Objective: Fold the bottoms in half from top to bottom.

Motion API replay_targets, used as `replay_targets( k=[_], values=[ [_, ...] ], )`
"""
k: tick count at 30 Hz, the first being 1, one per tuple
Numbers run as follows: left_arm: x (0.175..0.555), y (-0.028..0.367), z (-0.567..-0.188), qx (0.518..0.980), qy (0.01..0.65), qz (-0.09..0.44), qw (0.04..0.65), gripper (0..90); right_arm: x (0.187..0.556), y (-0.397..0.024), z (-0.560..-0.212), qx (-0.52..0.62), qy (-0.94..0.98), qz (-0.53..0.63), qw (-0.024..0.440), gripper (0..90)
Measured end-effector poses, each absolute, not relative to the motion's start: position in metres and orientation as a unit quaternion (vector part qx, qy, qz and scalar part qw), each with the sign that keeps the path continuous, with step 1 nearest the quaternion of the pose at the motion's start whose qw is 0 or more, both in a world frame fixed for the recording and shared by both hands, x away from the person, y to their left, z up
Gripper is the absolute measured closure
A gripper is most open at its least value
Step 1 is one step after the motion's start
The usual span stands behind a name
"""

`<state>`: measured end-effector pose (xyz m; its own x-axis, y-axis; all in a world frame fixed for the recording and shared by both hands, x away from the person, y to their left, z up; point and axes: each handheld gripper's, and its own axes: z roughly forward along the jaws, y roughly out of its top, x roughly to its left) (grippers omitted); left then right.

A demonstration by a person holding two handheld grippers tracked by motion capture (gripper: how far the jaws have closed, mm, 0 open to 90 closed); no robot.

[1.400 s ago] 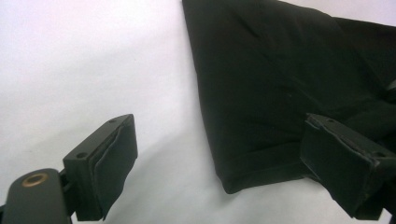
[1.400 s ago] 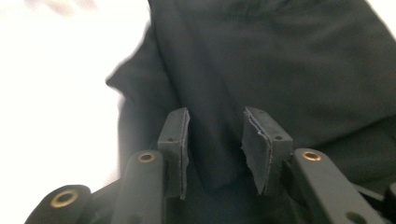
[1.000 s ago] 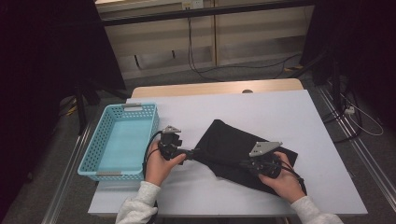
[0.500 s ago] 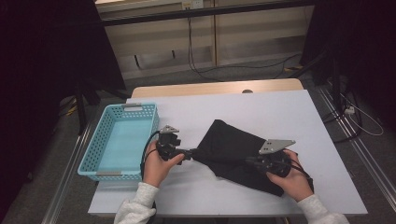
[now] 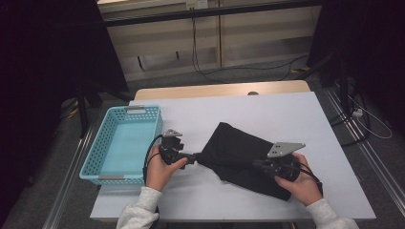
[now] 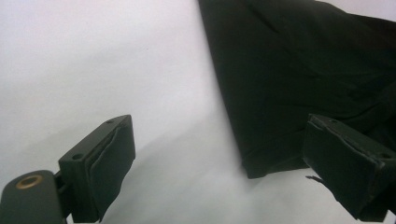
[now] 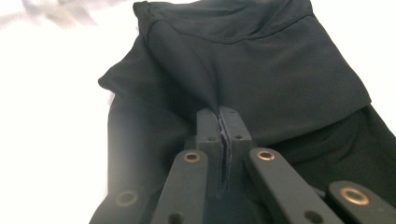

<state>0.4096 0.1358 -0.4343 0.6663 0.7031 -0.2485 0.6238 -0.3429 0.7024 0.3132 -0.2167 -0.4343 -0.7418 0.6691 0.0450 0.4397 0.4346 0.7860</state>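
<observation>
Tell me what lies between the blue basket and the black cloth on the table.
The left gripper, held in the left hand, sits between the blue basket and the black cloth, jaws open at the cloth's corner; the high view shows it.

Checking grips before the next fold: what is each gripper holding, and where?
The right gripper pinches a raised fold of the black fabric garment. The left gripper is open, holding nothing.

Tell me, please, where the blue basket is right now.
In the high view, the blue basket sits at the table's left edge, just left of the left gripper.
</observation>
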Motion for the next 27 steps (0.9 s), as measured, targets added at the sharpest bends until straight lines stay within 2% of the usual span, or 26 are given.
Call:
replay_targets(
  k=[27],
  values=[
    [0.41, 0.134, -0.427, 0.819, 0.397, 0.047, 0.411, 9.5, 0.306, -0.234, -0.43, 0.335, 0.826, 0.431, 0.138, 88.8]
  ],
)
